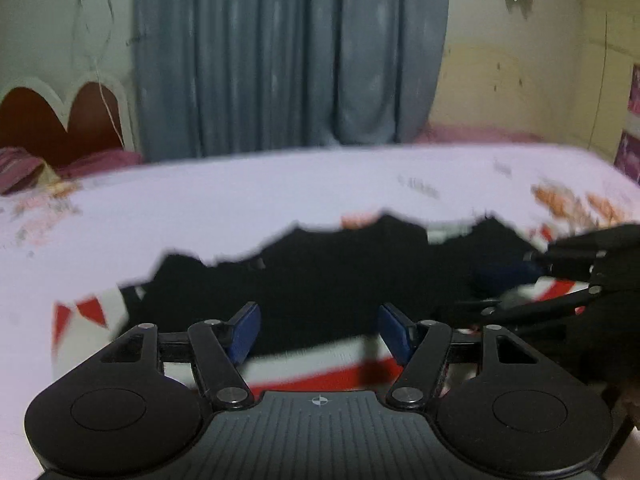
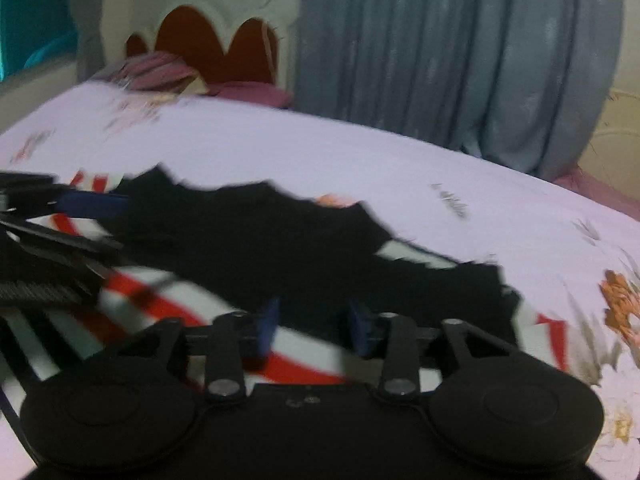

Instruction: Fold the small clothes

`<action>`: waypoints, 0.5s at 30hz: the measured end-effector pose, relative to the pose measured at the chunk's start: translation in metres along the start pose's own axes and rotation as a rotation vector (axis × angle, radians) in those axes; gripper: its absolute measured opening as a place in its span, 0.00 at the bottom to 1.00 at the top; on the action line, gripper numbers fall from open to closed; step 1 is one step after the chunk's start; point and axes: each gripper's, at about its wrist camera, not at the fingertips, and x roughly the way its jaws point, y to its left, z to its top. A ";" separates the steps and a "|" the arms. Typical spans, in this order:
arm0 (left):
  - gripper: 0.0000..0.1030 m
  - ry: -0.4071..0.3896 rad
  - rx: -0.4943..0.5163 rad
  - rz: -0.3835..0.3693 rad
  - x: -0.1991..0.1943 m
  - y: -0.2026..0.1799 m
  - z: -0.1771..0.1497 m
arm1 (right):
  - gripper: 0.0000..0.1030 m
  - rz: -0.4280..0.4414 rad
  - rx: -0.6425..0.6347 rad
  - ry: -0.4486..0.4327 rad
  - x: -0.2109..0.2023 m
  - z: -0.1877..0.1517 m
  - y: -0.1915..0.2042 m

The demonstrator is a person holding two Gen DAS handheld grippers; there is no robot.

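Observation:
A small black garment with red and white stripes (image 1: 320,280) lies spread on the bed; it also shows in the right wrist view (image 2: 280,248). My left gripper (image 1: 318,330) is open, hovering just over the garment's near striped edge, with nothing between its blue pads. My right gripper (image 2: 312,326) is open over the same striped edge, further right. In the left wrist view the right gripper (image 1: 520,280) enters from the right over the cloth. In the right wrist view the left gripper (image 2: 92,216) enters from the left.
The bed has a pale lilac floral sheet (image 1: 280,192). A headboard (image 1: 60,112) and pink pillows (image 1: 24,168) are at the far left. A grey-blue curtain (image 1: 280,52) hangs behind the bed. The views are motion-blurred.

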 end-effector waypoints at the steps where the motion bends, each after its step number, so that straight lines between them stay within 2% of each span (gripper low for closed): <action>1: 0.63 0.031 -0.010 0.012 0.004 0.005 -0.005 | 0.51 -0.007 -0.019 0.005 0.003 -0.004 0.003; 3: 0.63 0.026 -0.042 0.034 0.001 0.027 -0.015 | 0.52 -0.011 -0.016 0.007 0.001 -0.012 -0.008; 4: 0.63 0.026 -0.065 0.071 -0.004 0.042 -0.020 | 0.52 -0.018 0.003 0.006 -0.003 -0.015 -0.017; 5: 0.63 0.027 -0.079 0.108 -0.010 0.059 -0.027 | 0.51 -0.058 0.034 0.005 -0.012 -0.023 -0.034; 7: 0.62 0.009 -0.091 0.129 -0.024 0.085 -0.042 | 0.50 -0.177 0.080 0.025 -0.022 -0.038 -0.062; 8: 0.62 0.010 -0.088 0.119 -0.029 0.093 -0.046 | 0.49 -0.185 0.132 0.030 -0.029 -0.048 -0.081; 9: 0.65 0.012 -0.072 0.152 -0.032 0.094 -0.048 | 0.49 -0.148 0.169 0.029 -0.034 -0.054 -0.092; 10: 0.67 0.029 -0.070 0.193 -0.033 0.094 -0.049 | 0.49 -0.139 0.163 0.033 -0.036 -0.055 -0.093; 12: 0.67 0.024 -0.144 0.196 -0.040 0.096 -0.048 | 0.44 -0.182 0.119 0.051 -0.038 -0.046 -0.080; 13: 0.67 0.002 -0.163 0.201 -0.049 0.092 -0.046 | 0.42 -0.197 0.120 0.040 -0.043 -0.041 -0.073; 15: 0.67 -0.057 -0.153 0.178 -0.069 0.074 -0.045 | 0.43 -0.161 0.128 -0.020 -0.060 -0.034 -0.056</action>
